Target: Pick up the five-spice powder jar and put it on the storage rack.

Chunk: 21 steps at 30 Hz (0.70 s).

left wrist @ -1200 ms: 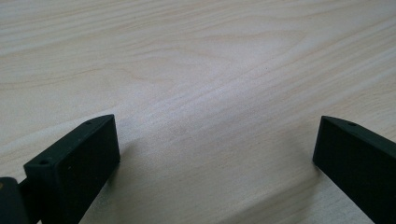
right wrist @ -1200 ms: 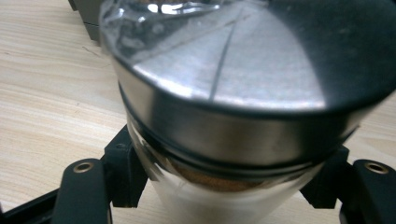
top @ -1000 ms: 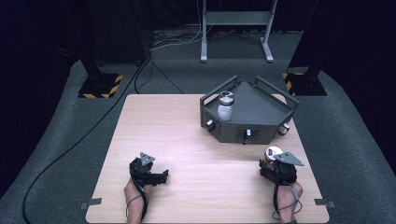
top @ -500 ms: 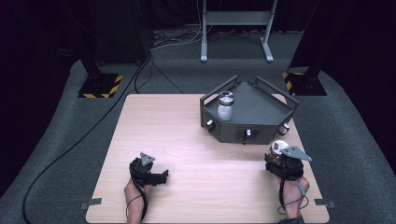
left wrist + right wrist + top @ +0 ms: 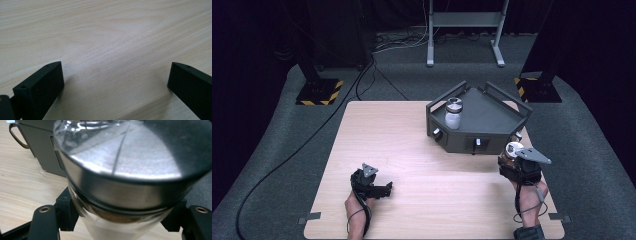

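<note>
1. A person seated at a pale wooden table point(image 5: 412, 140) holds a two-jaw gripper in each hand, forearms entering at the six o'clock edge of the high view.

2. The left gripper point(image 5: 381, 189) lies low at about seven o'clock on the table; in the left gripper view point(image 5: 115, 82) its two black jaws stand wide apart with only bare wood grain between them, grasping nothing and close to the surface.

3. The right gripper point(image 5: 513, 159), at about four o'clock near the table's right edge, is clamped on a small jar point(image 5: 512, 150); the right gripper view point(image 5: 125, 225) shows the jaws pressed against either side of the jar's clear body point(image 5: 117, 230), just under its shiny metal lid point(image 5: 125, 170).

4. A dark grey tray point(image 5: 492, 117) with raised walls sits at about one o'clock on the table, just beyond the held jar.

5. A second jar point(image 5: 453, 114), white below a metal lid, stands upright inside the tray near its left corner.

6. On the floor beyond the table lie black cables point(image 5: 377, 75), and the feet of a metal stand point(image 5: 464, 50) rest at twelve o'clock.
</note>
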Available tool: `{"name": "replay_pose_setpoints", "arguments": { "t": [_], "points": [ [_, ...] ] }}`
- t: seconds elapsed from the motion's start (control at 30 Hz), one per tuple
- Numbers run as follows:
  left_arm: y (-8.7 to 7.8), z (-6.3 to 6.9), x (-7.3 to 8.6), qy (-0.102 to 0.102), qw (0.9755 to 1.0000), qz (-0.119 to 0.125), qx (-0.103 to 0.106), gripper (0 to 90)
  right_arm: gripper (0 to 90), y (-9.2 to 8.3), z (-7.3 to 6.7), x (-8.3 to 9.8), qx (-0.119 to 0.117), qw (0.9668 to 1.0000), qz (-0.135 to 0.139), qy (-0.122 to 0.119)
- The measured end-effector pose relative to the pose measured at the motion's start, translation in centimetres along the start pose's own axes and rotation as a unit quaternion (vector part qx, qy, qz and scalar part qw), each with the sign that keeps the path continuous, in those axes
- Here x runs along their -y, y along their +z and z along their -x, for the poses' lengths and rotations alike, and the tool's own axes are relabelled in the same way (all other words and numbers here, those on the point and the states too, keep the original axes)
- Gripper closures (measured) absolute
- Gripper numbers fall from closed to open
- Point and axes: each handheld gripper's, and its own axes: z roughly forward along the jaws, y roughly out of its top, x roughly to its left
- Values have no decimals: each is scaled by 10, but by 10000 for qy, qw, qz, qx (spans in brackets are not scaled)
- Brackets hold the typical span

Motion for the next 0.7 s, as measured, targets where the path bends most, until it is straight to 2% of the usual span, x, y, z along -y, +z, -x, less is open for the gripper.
{"name": "replay_pose_setpoints", "arguments": {
  "t": [0.27,0.4,0.7],
  "points": [
    [0,0,0,-3,10000,1,3,4,303,-3,8,-17,-89,9999,6,-55],
    [0,0,0,-5,10000,1,6,4,303,-4,14,-23,-221,9997,30,-25],
    [0,0,0,-4,10000,0,4,4,303,-6,16,-38,-214,9997,44,-138]
  ]
}}
